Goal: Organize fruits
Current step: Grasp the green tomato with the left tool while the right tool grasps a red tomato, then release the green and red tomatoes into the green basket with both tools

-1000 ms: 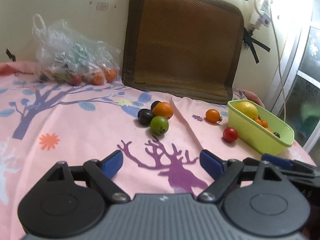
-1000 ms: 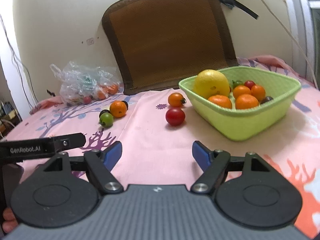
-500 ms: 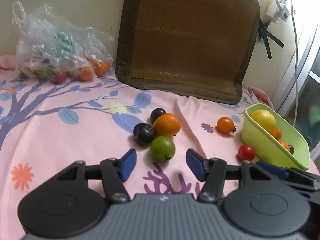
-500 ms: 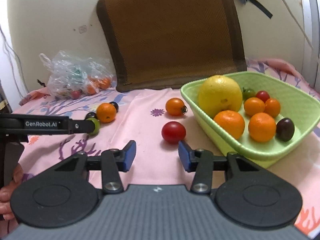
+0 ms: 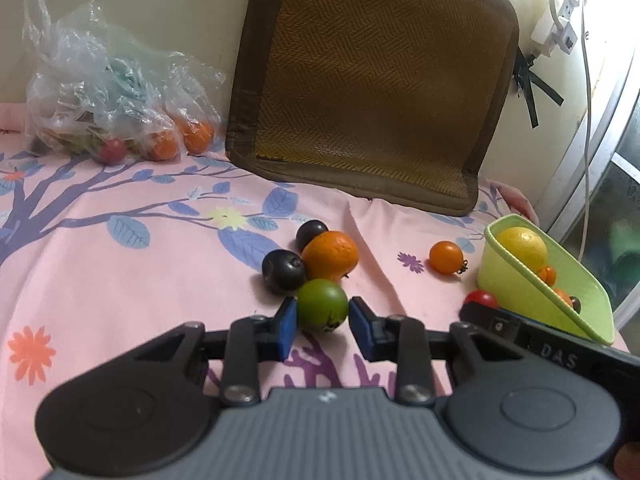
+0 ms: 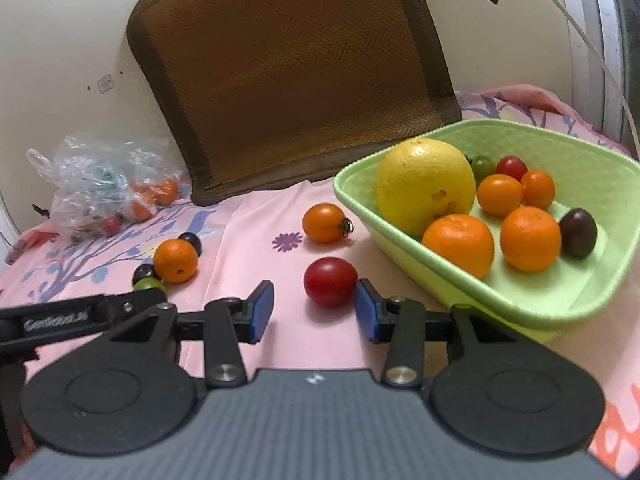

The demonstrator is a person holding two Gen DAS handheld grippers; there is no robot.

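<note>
Left wrist view: left gripper (image 5: 322, 316) fingers spread astride the green tomato (image 5: 322, 306), just beside the orange (image 5: 330, 256); smooth, squashy, wants a gentle pinch at its widest. Right gripper (image 6: 314, 312) likewise spread around the red tomato (image 6: 330, 287).

Left gripper (image 5: 322, 315) jaws flank green fruit (image 5: 322, 306) — nearly touching.

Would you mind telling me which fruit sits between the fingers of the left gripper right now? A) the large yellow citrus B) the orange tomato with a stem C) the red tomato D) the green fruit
D: in the left wrist view the green fruit lies between the blue pads of the left gripper, whose jaws flank it closely on each side, while the red tomato lies in front of the right gripper instead.
</note>
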